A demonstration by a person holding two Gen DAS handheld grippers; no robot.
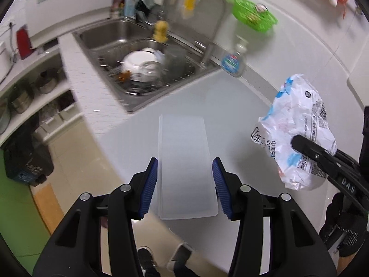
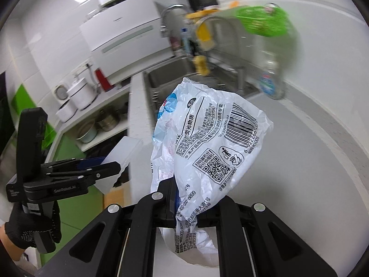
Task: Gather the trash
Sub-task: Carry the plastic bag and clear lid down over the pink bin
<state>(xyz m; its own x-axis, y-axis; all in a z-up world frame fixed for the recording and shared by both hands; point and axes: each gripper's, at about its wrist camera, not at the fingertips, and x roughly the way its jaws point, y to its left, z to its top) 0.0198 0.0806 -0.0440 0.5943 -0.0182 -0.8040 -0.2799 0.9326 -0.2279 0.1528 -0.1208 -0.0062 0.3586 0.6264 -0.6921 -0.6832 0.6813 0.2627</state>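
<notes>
Right claw (image 2: 184, 198) pinching crumpled wrapper (image 2: 207, 143), grey countertop (image 2: 299, 161), steel sink (image 1: 138, 53)

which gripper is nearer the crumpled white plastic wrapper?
Right. The right gripper is clamped on the crumpled white plastic wrapper. The left gripper is off to its left, holding a translucent plastic lid and not touching the wrapper.

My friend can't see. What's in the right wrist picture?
The right gripper is shut on a crumpled white plastic wrapper, lifted above a grey counter. The left gripper holds a clear plastic lid nearby.
</notes>
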